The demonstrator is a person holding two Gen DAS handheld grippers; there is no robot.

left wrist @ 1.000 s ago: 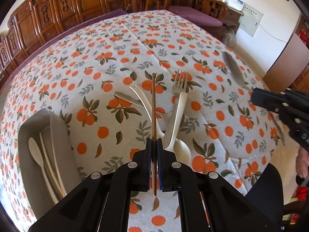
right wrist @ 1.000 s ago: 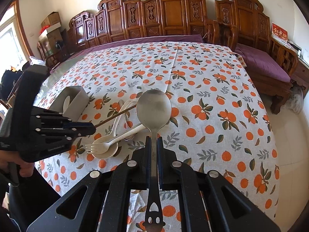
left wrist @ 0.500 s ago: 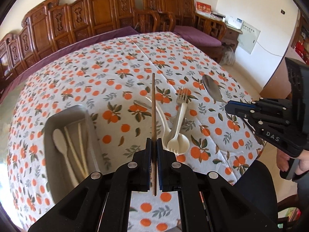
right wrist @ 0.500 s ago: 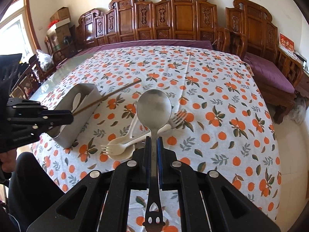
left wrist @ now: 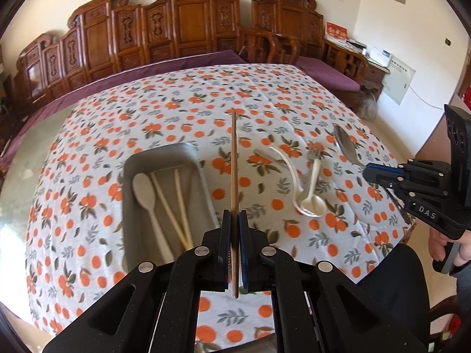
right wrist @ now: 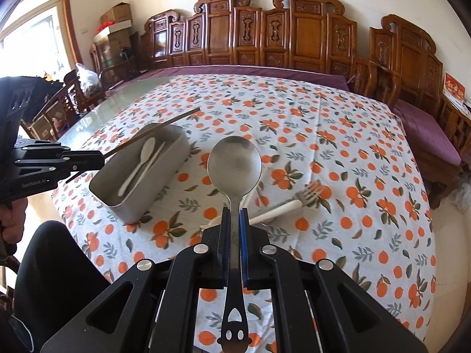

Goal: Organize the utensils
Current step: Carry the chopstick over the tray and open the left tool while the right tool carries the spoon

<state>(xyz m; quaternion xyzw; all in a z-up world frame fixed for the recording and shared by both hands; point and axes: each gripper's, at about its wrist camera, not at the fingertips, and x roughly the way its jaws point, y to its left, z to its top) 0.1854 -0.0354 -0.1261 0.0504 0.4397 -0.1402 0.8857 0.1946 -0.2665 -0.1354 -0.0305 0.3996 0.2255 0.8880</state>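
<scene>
Left gripper fingers pinch a chopstick above the tray. Right gripper fingers pinch a spoon above the worktop, near the fork.

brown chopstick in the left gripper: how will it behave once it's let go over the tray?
The brown chopstick looks thin, straight and rigid, so probably stiff and light. The left gripper pinches it near one end, so it may pivot. Released into the grey tray, it would likely roll against the pale chopsticks.
</scene>
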